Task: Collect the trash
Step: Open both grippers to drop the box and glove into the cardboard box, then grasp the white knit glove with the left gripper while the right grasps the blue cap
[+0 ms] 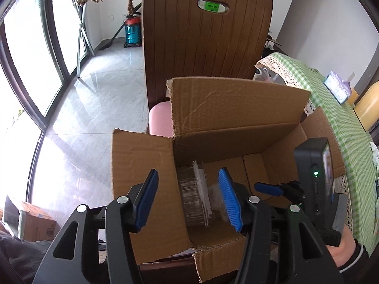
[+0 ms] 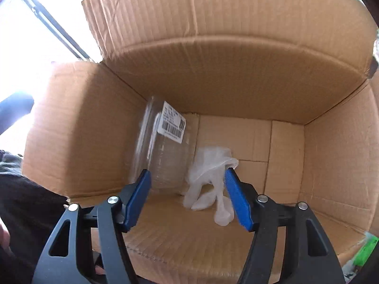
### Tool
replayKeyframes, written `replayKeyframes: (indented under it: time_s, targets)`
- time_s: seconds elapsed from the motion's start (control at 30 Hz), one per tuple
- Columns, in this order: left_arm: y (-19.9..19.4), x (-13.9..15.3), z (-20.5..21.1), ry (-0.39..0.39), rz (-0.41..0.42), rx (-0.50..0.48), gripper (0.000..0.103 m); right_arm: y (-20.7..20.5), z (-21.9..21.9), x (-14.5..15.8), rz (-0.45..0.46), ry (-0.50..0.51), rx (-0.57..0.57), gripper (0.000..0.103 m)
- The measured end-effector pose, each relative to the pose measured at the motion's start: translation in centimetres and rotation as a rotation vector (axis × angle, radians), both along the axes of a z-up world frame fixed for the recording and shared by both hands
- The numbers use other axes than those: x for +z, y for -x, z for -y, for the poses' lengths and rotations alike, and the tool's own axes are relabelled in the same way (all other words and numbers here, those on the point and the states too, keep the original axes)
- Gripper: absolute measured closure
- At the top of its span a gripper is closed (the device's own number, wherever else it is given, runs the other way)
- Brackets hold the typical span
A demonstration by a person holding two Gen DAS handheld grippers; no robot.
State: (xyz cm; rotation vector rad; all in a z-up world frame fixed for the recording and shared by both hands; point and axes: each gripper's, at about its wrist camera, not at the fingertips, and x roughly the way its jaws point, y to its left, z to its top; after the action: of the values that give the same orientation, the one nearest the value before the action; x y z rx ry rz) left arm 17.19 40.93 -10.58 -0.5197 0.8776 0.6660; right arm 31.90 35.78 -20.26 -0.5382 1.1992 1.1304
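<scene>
An open cardboard box (image 1: 236,108) stands in front of a brown chair. Inside it, a clear plastic container (image 2: 165,146) with a barcode label leans against the left wall, also seen from above (image 1: 194,198). Beside it on the box floor lies a crumpled white plastic glove (image 2: 208,165). My right gripper (image 2: 187,171) is down inside the box, jaws open, with the glove just beyond and partly behind the right finger; nothing is pinched. One of its blue fingers (image 1: 268,187) shows in the left wrist view. My left gripper (image 1: 188,172) hovers open over the box's near left corner, holding nothing.
The brown chair back (image 1: 206,35) rises behind the box, with a pink cushion (image 1: 160,118) at its left. A table with a green checked cloth (image 1: 331,108) runs along the right. A small cardboard box (image 1: 35,222) sits on the tiled floor at lower left.
</scene>
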Motion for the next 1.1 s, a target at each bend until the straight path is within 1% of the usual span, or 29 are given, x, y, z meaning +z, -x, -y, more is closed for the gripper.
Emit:
replayKeyframes:
  time_s: [0.1, 0.3, 0.33, 0.37, 0.43, 0.47, 0.5, 0.53, 0.6, 0.7, 0.77, 0.83, 0.87, 0.9, 0.93, 0.97, 1.03, 1.1]
  targets:
    - [0.3, 0.8, 0.1, -0.01, 0.012, 0.003, 0.051, -0.2, 0.6, 1.9, 0.02, -0.029, -0.018, 0.04]
    - [0.9, 2.7, 1.3, -0.045, 0.041, -0.011, 0.048, -0.3, 2.5, 6.8, 0.086, -0.104, -0.065, 0.04]
    - [1.1, 3.3, 1.7, -0.062, 0.047, -0.01, 0.041, -0.3, 2.9, 7.7, 0.103, -0.115, -0.076, 0.04]
    - [1.2, 3.7, 2.0, -0.083, 0.047, 0.001, 0.038, -0.3, 3.5, 8.6, 0.124, -0.128, -0.093, 0.04]
    - [1.6, 4.7, 2.8, -0.135, 0.062, 0.021, 0.035, -0.1, 4.9, 10.5, 0.174, -0.157, -0.139, 0.037]
    - [1.9, 5.3, 3.2, -0.161, 0.074, 0.024, 0.034, 0.0, 5.9, 11.5, 0.209, -0.185, -0.169, 0.033]
    - [2.0, 5.8, 3.7, -0.187, 0.088, 0.023, 0.029, 0.3, 6.8, 12.4, 0.238, -0.216, -0.191, 0.032]
    - [2.3, 6.4, 4.4, -0.219, 0.11, 0.022, 0.023, 0.5, 7.8, 13.2, 0.263, -0.253, -0.21, 0.031]
    - [2.5, 7.5, 5.9, -0.279, 0.152, 0.007, 0.018, 0.9, 9.8, 15.0, 0.305, -0.303, -0.251, 0.03]
    - [2.3, 8.5, 7.4, -0.335, 0.163, -0.023, 0.011, 1.5, 12.5, 16.8, 0.35, -0.385, -0.301, 0.029]
    - [2.2, 8.9, 8.4, -0.351, 0.17, -0.033, 0.011, 1.8, 14.4, 17.9, 0.392, -0.446, -0.34, 0.026]
    - [2.3, 9.3, 9.3, -0.364, 0.2, -0.036, 0.011, 2.3, 15.9, 19.0, 0.438, -0.497, -0.361, 0.025]
    - [2.4, 9.5, 9.8, -0.372, 0.225, -0.039, 0.011, 2.5, 16.7, 19.4, 0.475, -0.518, -0.379, 0.024]
    - [2.6, 9.7, 10.3, -0.39, 0.27, -0.043, 0.011, 2.6, 17.4, 19.8, 0.495, -0.528, -0.391, 0.022]
    - [2.9, 9.8, 10.9, -0.42, 0.298, -0.033, 0.011, 2.7, 18.1, 20.0, 0.51, -0.545, -0.405, 0.022]
    - [3.0, 9.8, 11.4, -0.449, 0.307, -0.021, 0.011, 2.9, 18.7, 20.2, 0.524, -0.564, -0.418, 0.02]
    - [3.1, 9.8, 12.4, -0.482, 0.323, -0.02, 0.011, 3.2, 20.0, 21.0, 0.561, -0.592, -0.447, 0.019]
    - [3.0, 9.7, 13.1, -0.493, 0.32, -0.022, 0.01, 3.5, 21.3, 21.7, 0.587, -0.616, -0.473, 0.018]
